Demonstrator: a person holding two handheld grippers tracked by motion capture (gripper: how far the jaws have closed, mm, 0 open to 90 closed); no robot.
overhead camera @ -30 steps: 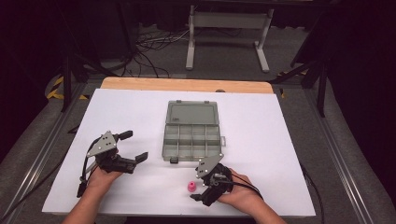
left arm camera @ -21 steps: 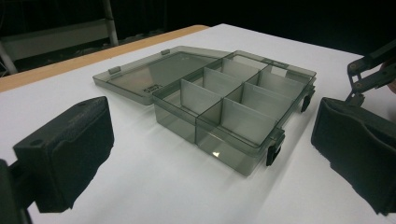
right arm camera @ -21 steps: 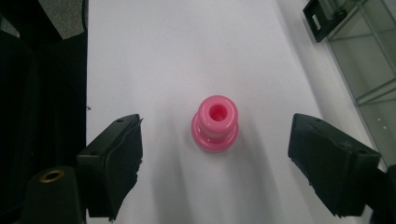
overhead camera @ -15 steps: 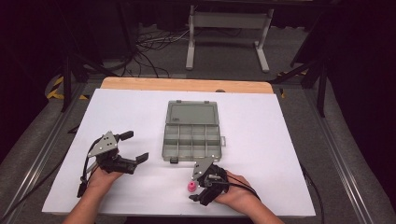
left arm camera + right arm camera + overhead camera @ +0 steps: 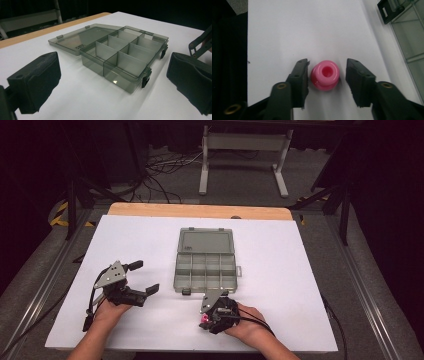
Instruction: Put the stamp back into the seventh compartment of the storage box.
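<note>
The right gripper (image 5: pixel 327 75) is lowered over a pink bead (image 5: pixel 325 74) on the white table (image 5: pixel 300 270); its jaws have just been closing, the bead sits between the pads with small gaps either side, not yet clamped. The left gripper (image 5: pixel 141 277) is held with jaws wide apart, nothing between them. Beyond lies the box (image 5: pixel 125 58), lid open flat, all compartments seen empty, just past the right gripper.
</note>
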